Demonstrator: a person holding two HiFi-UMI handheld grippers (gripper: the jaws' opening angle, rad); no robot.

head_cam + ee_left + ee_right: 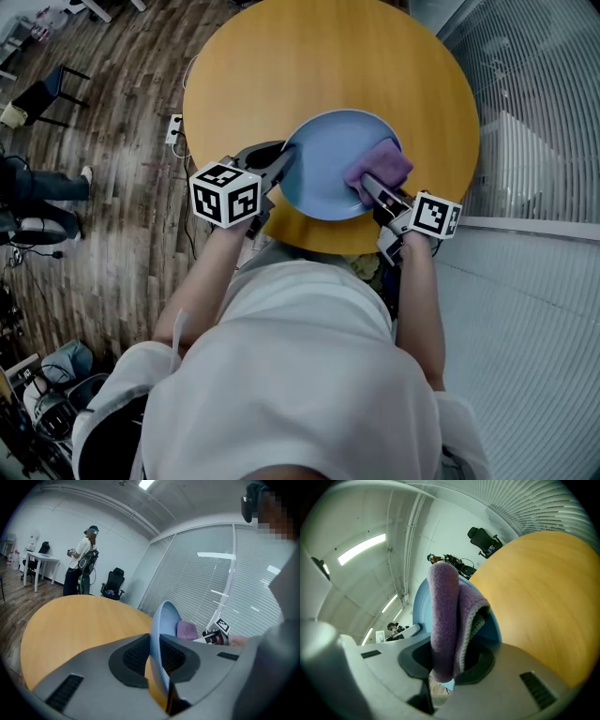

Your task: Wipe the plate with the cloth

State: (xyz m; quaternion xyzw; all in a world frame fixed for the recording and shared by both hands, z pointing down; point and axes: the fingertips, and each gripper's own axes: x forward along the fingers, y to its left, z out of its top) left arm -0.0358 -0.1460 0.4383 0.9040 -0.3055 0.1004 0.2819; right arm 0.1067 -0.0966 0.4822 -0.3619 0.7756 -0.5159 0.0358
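A light blue plate (330, 161) is held tilted over the near edge of the round wooden table (281, 66). My left gripper (281, 172) is shut on the plate's left rim; in the left gripper view the plate (161, 639) stands edge-on between the pads. A folded purple cloth (378, 168) lies against the plate's right side, with my right gripper (371, 189) shut on it. In the right gripper view the cloth (447, 620) stands up from the jaws and presses against the plate (421, 606) behind it.
A person (82, 562) stands by a white desk (40, 564) and an office chair (112, 583) beyond the table. A power strip (174, 129) lies on the wood floor left of the table. Window blinds (525, 122) run along the right.
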